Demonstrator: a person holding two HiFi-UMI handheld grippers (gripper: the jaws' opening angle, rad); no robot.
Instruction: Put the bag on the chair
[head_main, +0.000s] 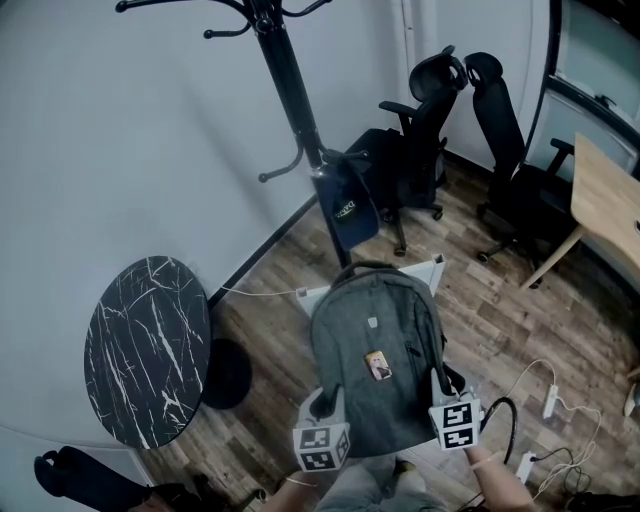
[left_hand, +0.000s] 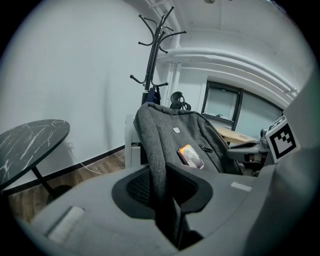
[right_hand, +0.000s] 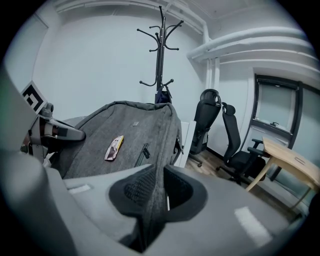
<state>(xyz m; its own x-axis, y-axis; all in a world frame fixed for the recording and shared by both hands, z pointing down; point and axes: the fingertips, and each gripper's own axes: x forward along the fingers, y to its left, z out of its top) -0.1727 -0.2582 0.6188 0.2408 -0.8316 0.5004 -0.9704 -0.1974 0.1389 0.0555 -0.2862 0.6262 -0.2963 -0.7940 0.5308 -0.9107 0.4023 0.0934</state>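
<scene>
Now I have the left gripper (head_main: 324, 402) and the right gripper (head_main: 443, 385) each clamped, jaws narrowly apart, on a side edge of the gray bag (head_main: 375, 350). The bag hangs above the wood floor (head_main: 500, 330), near the coat rack (head_main: 300, 120).

Your left gripper (head_main: 324, 402) and right gripper (head_main: 441, 386) reach out in front of you, side by side and tilted downward. Each has its jaws clamped on a lower side edge of the bag (head_main: 372, 330). Your left forearm (head_main: 300, 492) and right forearm (head_main: 497, 482) extend behind them.
</scene>
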